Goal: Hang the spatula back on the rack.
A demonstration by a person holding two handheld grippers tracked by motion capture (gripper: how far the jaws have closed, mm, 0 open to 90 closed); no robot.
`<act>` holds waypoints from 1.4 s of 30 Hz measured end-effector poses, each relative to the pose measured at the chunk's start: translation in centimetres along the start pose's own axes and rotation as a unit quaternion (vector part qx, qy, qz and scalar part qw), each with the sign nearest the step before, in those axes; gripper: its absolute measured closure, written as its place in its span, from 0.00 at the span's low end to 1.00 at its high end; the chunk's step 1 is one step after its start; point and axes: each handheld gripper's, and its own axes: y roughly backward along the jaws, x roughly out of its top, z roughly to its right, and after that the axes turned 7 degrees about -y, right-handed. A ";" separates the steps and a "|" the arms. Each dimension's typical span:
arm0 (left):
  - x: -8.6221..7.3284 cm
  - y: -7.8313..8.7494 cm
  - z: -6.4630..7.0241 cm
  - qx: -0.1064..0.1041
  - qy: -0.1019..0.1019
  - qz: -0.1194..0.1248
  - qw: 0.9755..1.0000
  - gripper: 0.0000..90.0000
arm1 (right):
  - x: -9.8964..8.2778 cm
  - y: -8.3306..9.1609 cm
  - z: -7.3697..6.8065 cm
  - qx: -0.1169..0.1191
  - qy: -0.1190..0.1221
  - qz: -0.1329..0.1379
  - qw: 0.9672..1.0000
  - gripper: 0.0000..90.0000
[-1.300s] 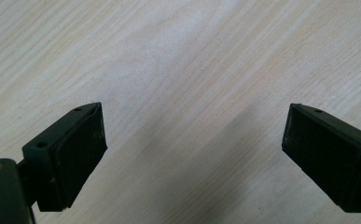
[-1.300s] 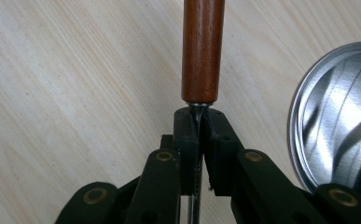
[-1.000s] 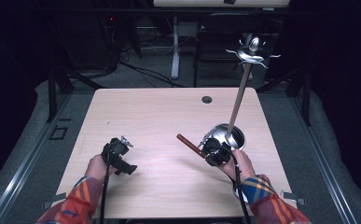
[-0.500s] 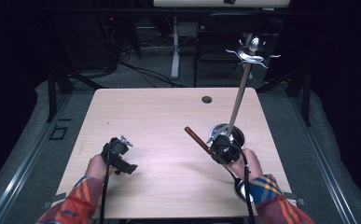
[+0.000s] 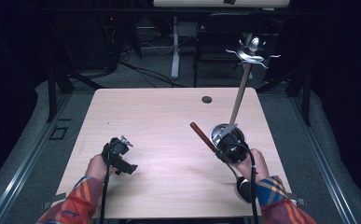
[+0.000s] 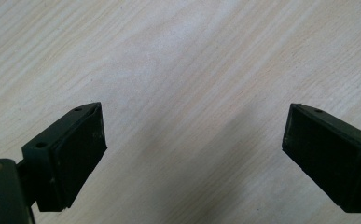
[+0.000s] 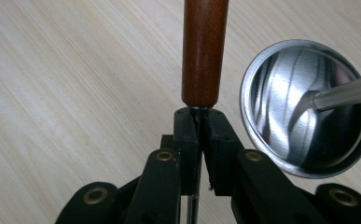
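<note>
Ladle [image 5: 201, 134] handle up-left, R gripper [image 7: 200, 122]

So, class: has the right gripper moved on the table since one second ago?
Yes. The right gripper has come nearer the person, away from the stand's round base, carrying the wooden-handled tool.

On the light wooden surface [image 5: 169, 121], the left hand-held gripper [image 5: 117, 154] rests near the left edge. At the right, the right hand-held gripper [image 5: 228, 148] holds a utensil by its brown-handled end [image 5: 202, 136], beside a tall metal stand [image 5: 241, 88].
</note>
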 end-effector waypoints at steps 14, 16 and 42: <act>0.3 -0.2 0.2 -0.002 -0.007 -0.003 1.000 0.06 | -0.6 3.2 0.6 -0.014 -0.031 0.077 0.996 0.94; 0.3 -0.2 0.2 -0.002 -0.007 -0.003 1.000 0.06 | -0.7 3.3 0.6 -0.014 -0.033 0.080 0.996 0.94; 0.7 -0.5 0.4 -0.003 -0.015 -0.004 1.000 0.07 | -3.4 6.7 2.3 -0.031 -0.088 0.162 0.982 0.94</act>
